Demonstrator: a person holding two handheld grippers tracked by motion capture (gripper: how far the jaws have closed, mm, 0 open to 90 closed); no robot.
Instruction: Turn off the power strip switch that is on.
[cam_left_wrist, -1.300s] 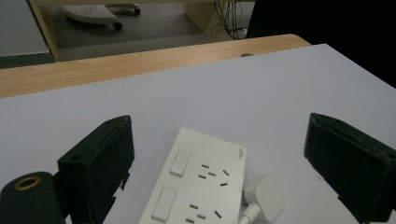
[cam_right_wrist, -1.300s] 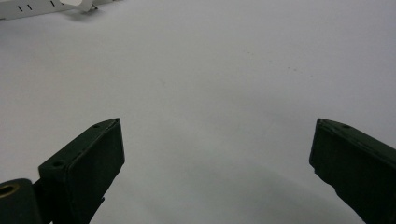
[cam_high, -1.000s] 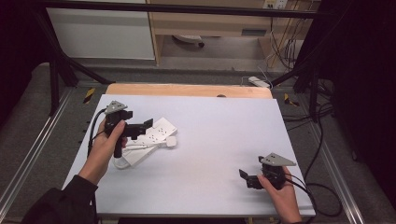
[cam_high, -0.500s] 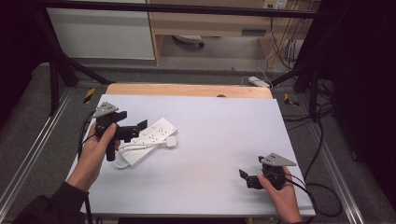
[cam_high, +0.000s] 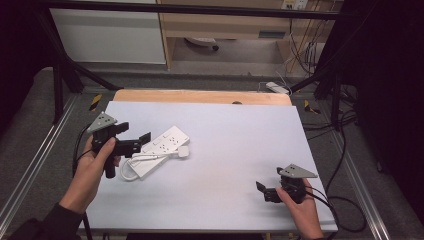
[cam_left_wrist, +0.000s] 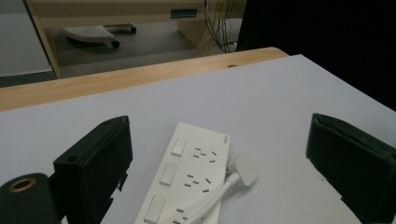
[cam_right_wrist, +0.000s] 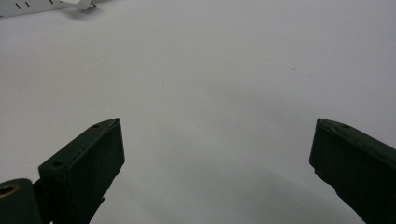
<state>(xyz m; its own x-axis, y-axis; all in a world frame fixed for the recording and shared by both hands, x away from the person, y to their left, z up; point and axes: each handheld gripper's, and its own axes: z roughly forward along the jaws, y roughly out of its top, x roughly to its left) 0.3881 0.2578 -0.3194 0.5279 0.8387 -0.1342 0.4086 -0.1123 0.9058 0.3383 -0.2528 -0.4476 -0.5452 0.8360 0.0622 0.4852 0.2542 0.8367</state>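
A white power strip (cam_high: 162, 145) lies flat at the table's left, its cord (cam_high: 127, 172) looped at its near end and its white plug (cam_high: 183, 151) resting beside it. My left gripper (cam_high: 140, 141) hovers at the strip's left end, open, nothing between its jaws. In the left gripper view the strip (cam_left_wrist: 191, 179) and plug (cam_left_wrist: 245, 167) lie ahead of the wide-apart jaws of the left gripper (cam_left_wrist: 222, 140). My right gripper (cam_high: 264, 191) rests near the front right corner, open and empty. In the right gripper view the right gripper (cam_right_wrist: 217, 140) frames bare table, with the strip's edge (cam_right_wrist: 28, 7) far off.
The white table top (cam_high: 240, 135) has a wooden strip (cam_high: 200, 96) along its far edge. Metal frame rails (cam_high: 30, 170) run down both sides. Cables (cam_high: 345, 200) trail off the right side onto the floor.
My left gripper has drawn back to the left, away from over the power strip. The strip and the right gripper have not moved.
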